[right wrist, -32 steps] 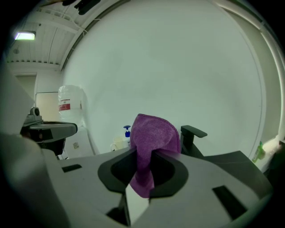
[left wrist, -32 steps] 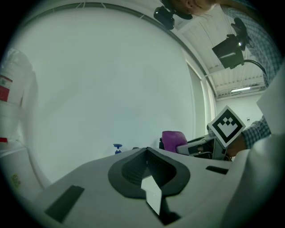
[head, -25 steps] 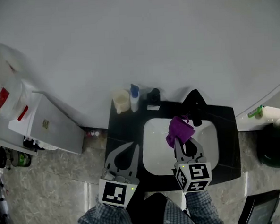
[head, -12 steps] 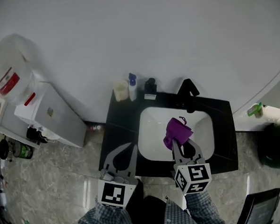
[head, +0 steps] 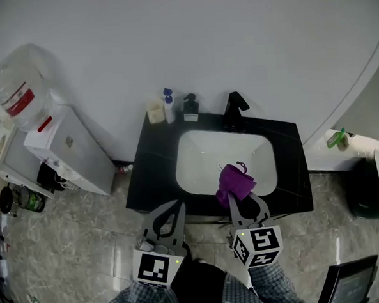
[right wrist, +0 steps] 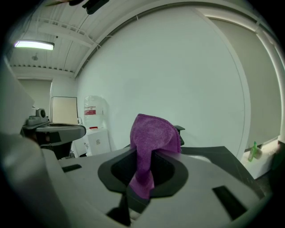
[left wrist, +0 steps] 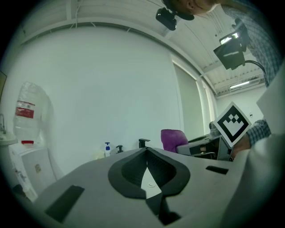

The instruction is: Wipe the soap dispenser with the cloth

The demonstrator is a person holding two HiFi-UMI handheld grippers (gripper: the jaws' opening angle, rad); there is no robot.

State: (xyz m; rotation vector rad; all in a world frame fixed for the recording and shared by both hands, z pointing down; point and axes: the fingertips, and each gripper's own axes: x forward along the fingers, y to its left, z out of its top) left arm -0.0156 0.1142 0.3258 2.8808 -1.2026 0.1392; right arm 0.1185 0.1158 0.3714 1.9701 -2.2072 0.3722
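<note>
My right gripper (head: 239, 198) pinches the purple cloth (head: 235, 182) bunched up, ready for the far soap dispenser (head: 190, 107), while my left gripper (head: 178, 207) hangs near, pressed together and empty.

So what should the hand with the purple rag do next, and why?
Probably carry the right gripper forward and to the left, toward the black soap dispenser at the counter's back edge. Its jaws are shut on the purple cloth, but it hangs over the near rim of the sink, well apart from the dispenser, so no wiping can start yet.
</note>
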